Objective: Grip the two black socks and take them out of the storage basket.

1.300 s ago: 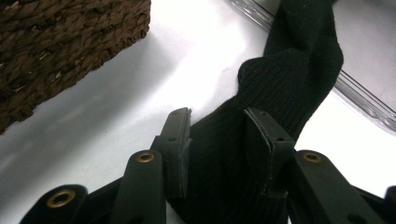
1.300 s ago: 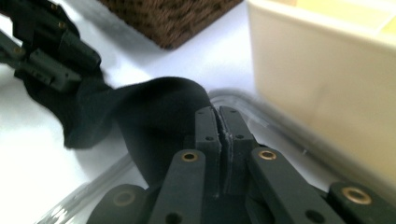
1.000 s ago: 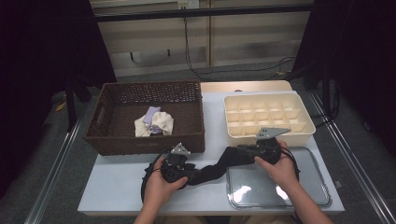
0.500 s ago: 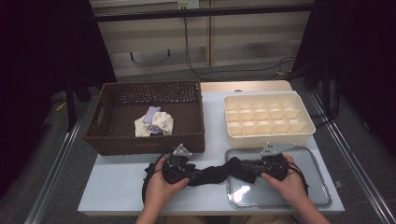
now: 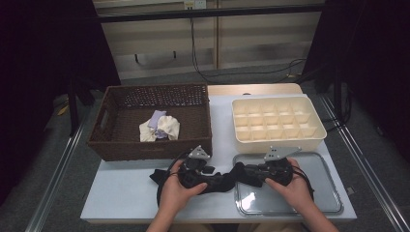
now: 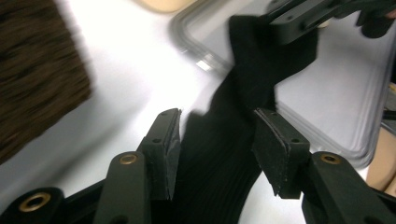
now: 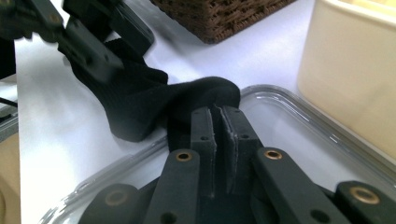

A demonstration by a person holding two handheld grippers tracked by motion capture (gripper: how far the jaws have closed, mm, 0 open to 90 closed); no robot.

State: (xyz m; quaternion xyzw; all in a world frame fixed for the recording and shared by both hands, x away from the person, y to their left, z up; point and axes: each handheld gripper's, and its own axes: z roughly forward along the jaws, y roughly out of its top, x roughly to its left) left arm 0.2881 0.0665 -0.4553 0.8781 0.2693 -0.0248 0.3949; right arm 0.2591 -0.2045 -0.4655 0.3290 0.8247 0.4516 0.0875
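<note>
On the far left, beyond the left tongs (image 5: 209,170), the woven basket (image 5: 191,129) stands on the counter (image 5: 121,193) with a crumpled pale and lilac bundle of cloth (image 5: 159,127) lying in it. Just in front of the basket's near wall, the left tongs lie low over the counter with their jaws apart; they have just been opening, and in the left gripper view the black sock (image 6: 219,154) runs up between the two pads (image 6: 275,149) without being pressed by them. So this end of the sock looks freshly let go, or about to be re-gripped.

From there the sock stretches rightward across the counter and over the rim of the clear tray (image 5: 333,203), where the right tongs (image 5: 245,173) meet it. In the right gripper view their jaws stand nearly together, clamped on a fold of the sock's end (image 7: 205,95) above the tray's floor. Behind the right tongs sits the cream compartment box (image 5: 309,142), all its cells bare as far as can be seen.

The step in hand appears to be straightening or folding the sock between the two tongs. The next move likely calls for the left tongs to take a new hold closer to the middle, while the right pair keeps its end pinned.
</note>
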